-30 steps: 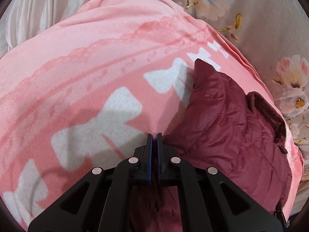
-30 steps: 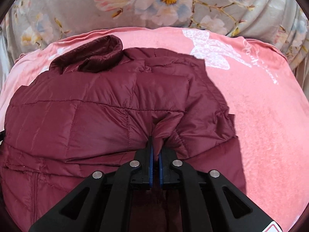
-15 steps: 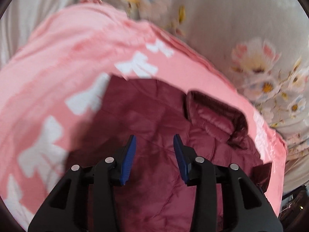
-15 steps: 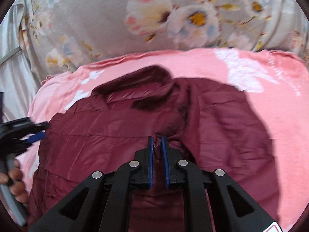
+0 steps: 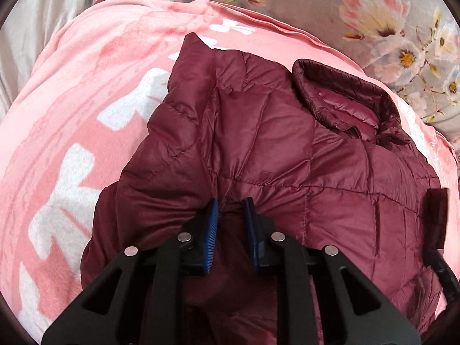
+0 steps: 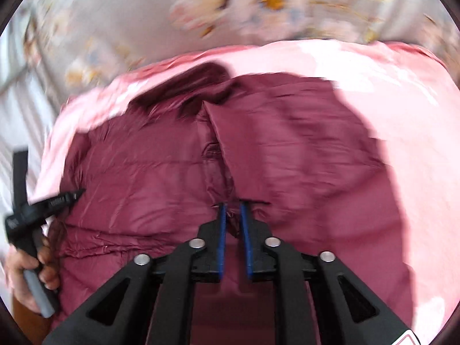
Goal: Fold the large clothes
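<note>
A maroon quilted jacket (image 5: 287, 149) lies on a pink blanket (image 5: 72, 115), its collar (image 5: 345, 97) at the far right. My left gripper (image 5: 230, 201) is down on the jacket's near part. Its jaws are closing and a bunch of fabric is gathered between the pads, with creases running into them. In the blurred right wrist view, the jacket (image 6: 302, 158) has one panel folded over its middle. My right gripper (image 6: 232, 204) has its jaws opening, with a thin fold of fabric loose between them. A hand (image 6: 28, 267) holds the left gripper (image 6: 43, 204) at the jacket's left edge.
The pink blanket (image 6: 402, 100) with white bow shapes spreads well past the jacket on both sides. Beyond it lies a grey floral sheet (image 5: 373, 14). A pale striped cloth (image 5: 34, 28) shows at the far left.
My left gripper let go at the jacket's left edge, swung over the jacket with jaws wide, and has narrowed on its fabric. My right gripper's jaws parted a little around their fold.
</note>
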`<control>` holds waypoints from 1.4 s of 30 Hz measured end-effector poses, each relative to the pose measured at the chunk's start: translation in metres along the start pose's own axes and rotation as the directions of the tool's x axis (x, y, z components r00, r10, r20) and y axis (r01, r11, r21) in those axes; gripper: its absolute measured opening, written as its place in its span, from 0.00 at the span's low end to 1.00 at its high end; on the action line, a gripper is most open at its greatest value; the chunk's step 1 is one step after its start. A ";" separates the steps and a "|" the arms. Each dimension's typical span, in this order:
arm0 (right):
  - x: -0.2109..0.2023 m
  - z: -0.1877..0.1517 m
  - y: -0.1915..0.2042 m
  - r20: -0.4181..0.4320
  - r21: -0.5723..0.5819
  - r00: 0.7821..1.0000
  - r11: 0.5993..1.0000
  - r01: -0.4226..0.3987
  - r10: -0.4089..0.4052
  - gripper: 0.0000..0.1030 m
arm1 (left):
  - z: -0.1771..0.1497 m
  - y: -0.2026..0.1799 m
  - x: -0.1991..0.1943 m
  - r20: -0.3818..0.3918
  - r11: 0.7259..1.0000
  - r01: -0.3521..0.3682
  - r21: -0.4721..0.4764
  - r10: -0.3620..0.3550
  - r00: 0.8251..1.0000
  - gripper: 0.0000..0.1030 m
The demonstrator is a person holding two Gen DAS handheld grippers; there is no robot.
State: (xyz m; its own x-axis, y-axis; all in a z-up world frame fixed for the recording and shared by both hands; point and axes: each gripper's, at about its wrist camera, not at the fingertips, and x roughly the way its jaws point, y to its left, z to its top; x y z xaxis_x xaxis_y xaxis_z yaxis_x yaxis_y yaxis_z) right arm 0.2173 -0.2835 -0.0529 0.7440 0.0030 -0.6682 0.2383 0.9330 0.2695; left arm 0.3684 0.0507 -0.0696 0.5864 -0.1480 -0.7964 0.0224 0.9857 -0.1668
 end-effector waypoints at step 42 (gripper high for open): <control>0.056 -0.004 0.061 -0.090 -0.184 0.996 0.982 -0.031 0.015 0.11 | -0.015 -0.037 -0.012 0.079 1.000 -0.008 0.011 0.007 0.997 0.27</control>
State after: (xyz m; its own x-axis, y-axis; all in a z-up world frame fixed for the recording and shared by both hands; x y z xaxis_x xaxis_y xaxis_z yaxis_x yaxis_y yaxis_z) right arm 0.2711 -0.2249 -0.0762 0.6884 0.0488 -0.7237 0.0963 0.9828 0.1578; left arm 0.3484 0.0149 -0.0626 0.6483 -0.1346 -0.7494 0.0270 0.9877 -0.1541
